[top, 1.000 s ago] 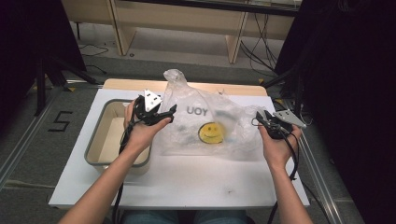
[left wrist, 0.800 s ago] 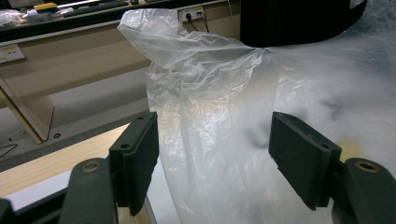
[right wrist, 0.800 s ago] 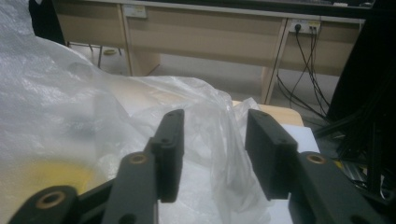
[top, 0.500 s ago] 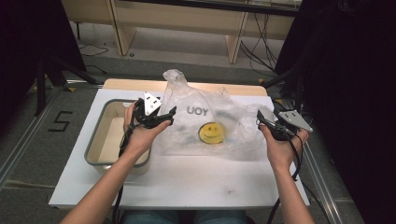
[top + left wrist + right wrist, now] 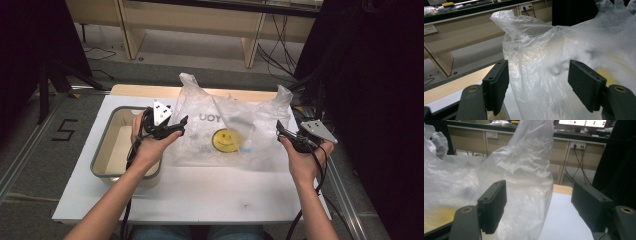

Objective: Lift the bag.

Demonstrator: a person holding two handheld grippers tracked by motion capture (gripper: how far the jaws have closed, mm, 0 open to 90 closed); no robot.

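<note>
Jaws, left: your left gripper (image 5: 181, 121) stood wide apart around the bag's left edge, the pads pressing nothing.
Jaws, right: your right gripper (image 5: 279, 127) had just been opening; plastic lay between the jaws, untouched by either pad.
Bag: the clear plastic bag (image 5: 235, 127) with a yellow smiley sat mid-table, handles up at the far side.
Tray: the grey tray (image 5: 102, 155) sat left of it.
Done: judging by this, you had let go of both sides.
Left: whatever filling or moving follows had not begun.
</note>
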